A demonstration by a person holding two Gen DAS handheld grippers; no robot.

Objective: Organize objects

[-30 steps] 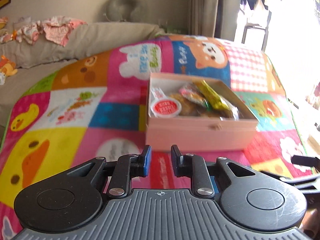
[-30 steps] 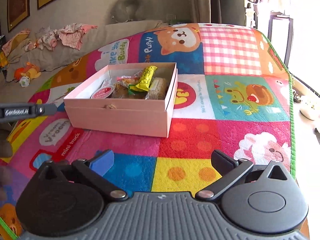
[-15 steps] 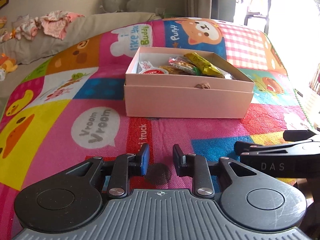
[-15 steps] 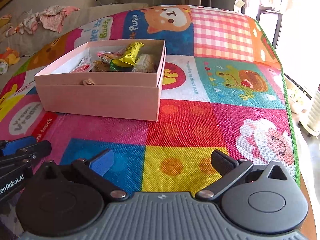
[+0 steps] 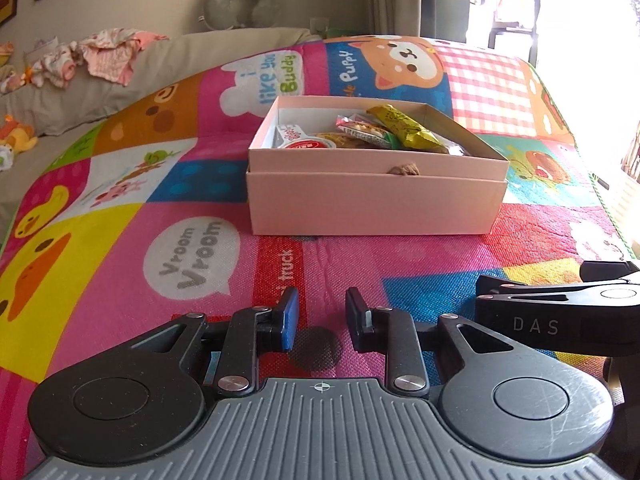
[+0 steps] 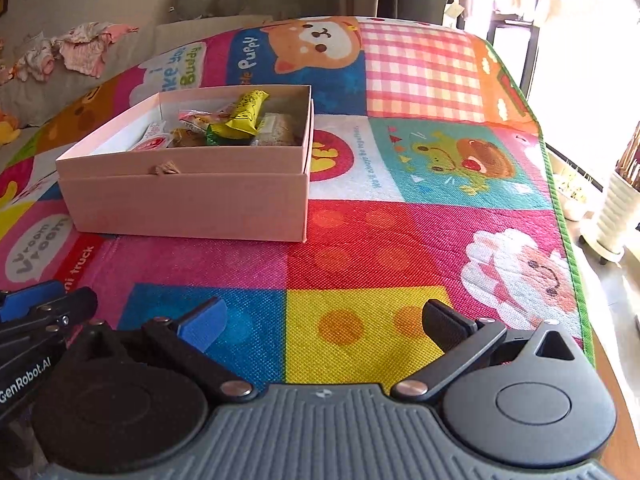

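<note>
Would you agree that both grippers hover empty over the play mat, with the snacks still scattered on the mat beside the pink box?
Not quite: the snacks lie inside the pink box, not beside it, as both wrist views show. The left gripper and right gripper do hover empty over the play mat.

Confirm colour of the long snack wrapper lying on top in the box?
Yellow with dark print, on the long snack wrapper; clearest in the right wrist view.
</note>
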